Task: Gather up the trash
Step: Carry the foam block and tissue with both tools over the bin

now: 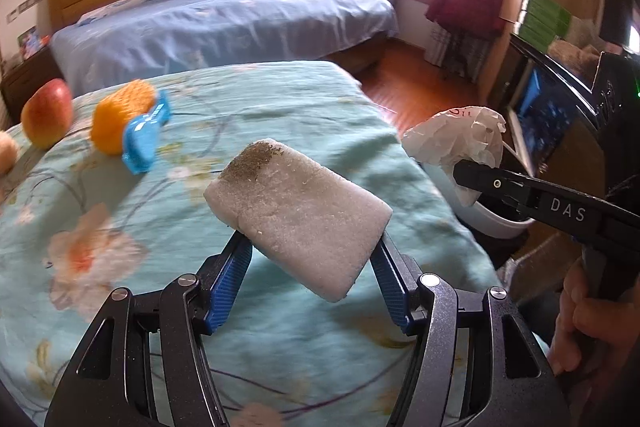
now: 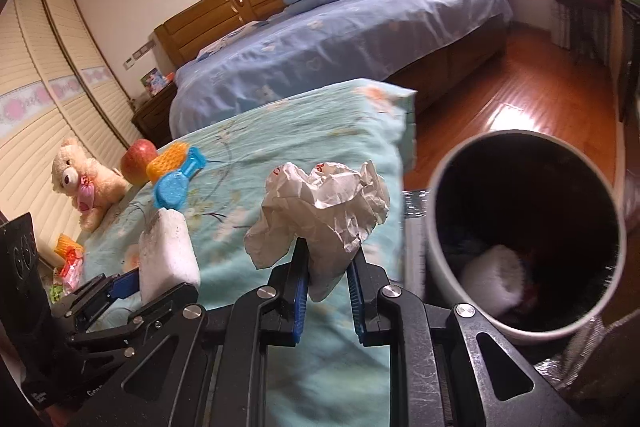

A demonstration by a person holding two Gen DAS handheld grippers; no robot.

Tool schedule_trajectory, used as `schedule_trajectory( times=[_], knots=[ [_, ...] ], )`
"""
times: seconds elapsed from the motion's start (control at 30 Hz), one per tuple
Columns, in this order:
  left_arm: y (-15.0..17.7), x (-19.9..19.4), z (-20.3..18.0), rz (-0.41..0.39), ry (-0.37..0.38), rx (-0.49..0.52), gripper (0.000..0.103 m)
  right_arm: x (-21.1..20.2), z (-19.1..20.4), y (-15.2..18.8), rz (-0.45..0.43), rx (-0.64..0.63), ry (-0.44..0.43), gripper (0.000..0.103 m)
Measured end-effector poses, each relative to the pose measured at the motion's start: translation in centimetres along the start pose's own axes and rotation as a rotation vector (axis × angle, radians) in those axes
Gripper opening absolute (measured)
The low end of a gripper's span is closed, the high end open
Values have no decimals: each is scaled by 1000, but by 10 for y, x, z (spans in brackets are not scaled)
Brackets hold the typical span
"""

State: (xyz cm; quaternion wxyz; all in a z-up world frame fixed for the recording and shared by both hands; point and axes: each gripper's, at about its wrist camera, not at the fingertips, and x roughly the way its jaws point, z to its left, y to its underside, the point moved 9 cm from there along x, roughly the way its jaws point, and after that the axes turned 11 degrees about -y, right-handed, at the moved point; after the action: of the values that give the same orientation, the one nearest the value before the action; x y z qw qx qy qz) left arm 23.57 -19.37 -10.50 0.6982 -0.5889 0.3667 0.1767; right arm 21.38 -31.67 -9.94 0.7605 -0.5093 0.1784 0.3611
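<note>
Foam block (image 1: pixel 298 215), white with a dirty patch at one end, sits pinched in our left gripper (image 1: pixel 312 247) above the floral teal cloth (image 1: pixel 120 267) on the table. Our right gripper (image 2: pixel 328 263) clamps crumpled white paper (image 2: pixel 320 203), held just beside the open bin (image 2: pixel 444 247). An apple (image 2: pixel 138 155), an orange brush (image 2: pixel 166 159), a blue toy (image 2: pixel 176 183) and a teddy bear (image 2: pixel 80 179) lie further back on the cloth.
</note>
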Motion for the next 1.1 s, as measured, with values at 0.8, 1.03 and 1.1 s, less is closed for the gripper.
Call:
schedule_trajectory(
  times=[0.8, 1.03, 1.1],
  knots=[
    [-10, -12, -104, -17, 112, 152, 61, -67, -81, 5, -72, 87, 119, 18],
    [-10, -8, -125, -11, 127, 194, 61, -70, -98, 8, -74, 115, 136, 18],
    [-12, -6, -130, -9, 130, 201, 61, -71, -102, 8, -73, 122, 140, 18]
  ],
)
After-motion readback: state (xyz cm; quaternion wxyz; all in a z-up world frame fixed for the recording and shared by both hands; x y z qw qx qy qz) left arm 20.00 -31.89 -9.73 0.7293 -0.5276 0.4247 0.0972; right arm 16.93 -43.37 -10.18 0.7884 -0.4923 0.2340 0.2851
